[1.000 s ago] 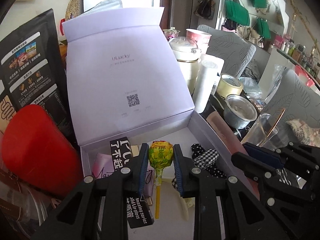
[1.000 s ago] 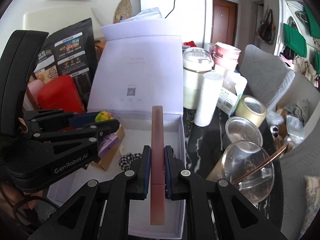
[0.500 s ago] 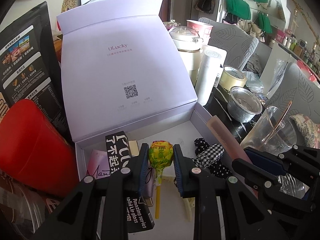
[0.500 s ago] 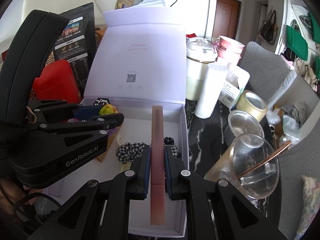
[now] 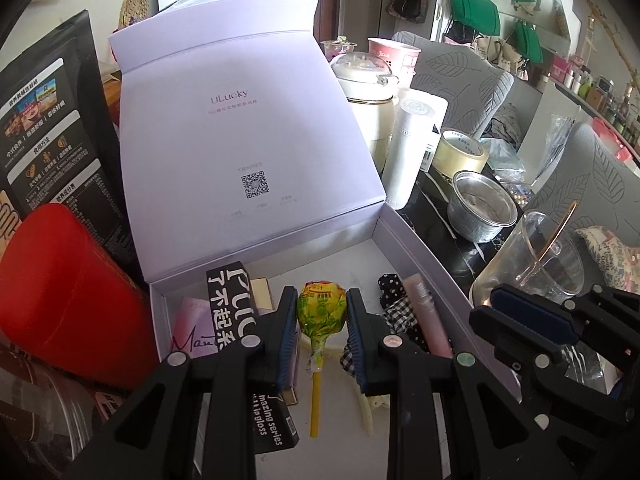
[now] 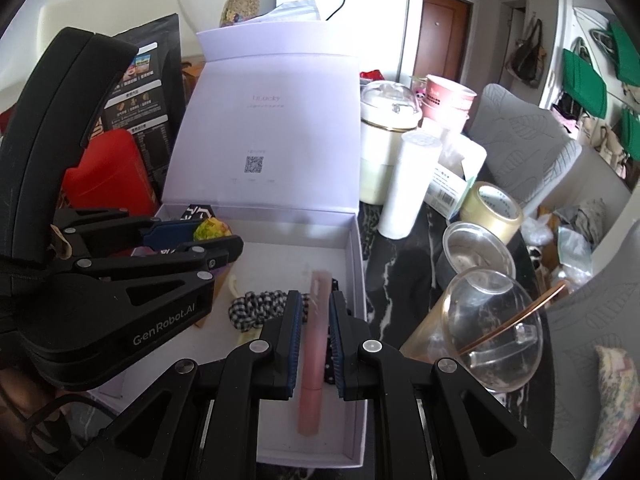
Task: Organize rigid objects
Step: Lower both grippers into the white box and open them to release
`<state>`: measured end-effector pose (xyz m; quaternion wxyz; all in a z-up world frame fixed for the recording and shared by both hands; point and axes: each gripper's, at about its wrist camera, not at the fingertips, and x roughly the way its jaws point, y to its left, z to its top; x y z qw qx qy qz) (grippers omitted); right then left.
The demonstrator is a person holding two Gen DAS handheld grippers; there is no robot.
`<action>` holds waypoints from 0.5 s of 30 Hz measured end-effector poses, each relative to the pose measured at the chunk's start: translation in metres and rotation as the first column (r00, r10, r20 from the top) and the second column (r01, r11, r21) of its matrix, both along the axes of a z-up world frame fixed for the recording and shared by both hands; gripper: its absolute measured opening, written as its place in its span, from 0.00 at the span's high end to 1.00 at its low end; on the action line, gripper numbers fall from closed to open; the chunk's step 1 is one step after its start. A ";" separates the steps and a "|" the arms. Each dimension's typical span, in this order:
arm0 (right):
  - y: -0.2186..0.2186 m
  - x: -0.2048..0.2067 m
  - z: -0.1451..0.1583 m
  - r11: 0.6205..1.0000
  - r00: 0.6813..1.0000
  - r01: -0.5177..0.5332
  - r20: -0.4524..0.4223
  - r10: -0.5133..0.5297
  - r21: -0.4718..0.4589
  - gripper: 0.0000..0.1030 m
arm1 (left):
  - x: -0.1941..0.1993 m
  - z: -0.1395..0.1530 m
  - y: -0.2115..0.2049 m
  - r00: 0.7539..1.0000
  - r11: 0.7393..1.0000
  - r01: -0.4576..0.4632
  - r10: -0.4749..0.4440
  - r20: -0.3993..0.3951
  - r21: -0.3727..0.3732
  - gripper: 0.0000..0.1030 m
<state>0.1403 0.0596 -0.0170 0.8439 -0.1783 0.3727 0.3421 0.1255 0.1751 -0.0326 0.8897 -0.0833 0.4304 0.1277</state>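
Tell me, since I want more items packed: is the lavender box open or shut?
Open: the lavender box has its lid standing upright behind, showing items inside.

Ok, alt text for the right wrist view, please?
The right tongs hold a slim pink tube over an open lilac gift box; the left tongs grip a yellow-green wrapped lollipop beside it.

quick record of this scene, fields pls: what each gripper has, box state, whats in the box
left gripper: jaws shut on lollipop, above the box floor
right gripper: jaws narrow, pink tube between them; tube blurred, grip unclear
box: lid up
in box: checked scrunchie, black carton
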 end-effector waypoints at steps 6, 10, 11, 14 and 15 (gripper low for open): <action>-0.007 -0.001 0.004 1.000 1.000 0.020 0.003 -0.020 0.002 0.86 | -0.001 0.003 -0.003 1.000 1.000 -0.007 0.007 -0.012 0.017 0.76; -0.010 -0.002 0.007 1.000 1.000 0.027 0.007 -0.027 0.003 0.86 | -0.002 0.005 -0.005 1.000 1.000 -0.008 0.009 -0.013 0.020 0.76; -0.011 -0.002 0.007 1.000 1.000 0.028 0.009 -0.028 0.004 0.86 | -0.002 0.005 -0.005 1.000 1.000 -0.010 0.011 -0.016 0.024 0.76; -0.012 -0.002 0.010 1.000 1.000 0.027 0.013 -0.027 0.008 0.86 | -0.001 0.005 -0.007 0.999 0.999 -0.017 0.019 -0.033 0.039 0.75; -0.013 -0.002 0.010 1.000 0.999 0.029 0.015 -0.029 0.009 0.86 | -0.002 0.006 -0.007 0.999 0.999 -0.019 0.020 -0.033 0.040 0.74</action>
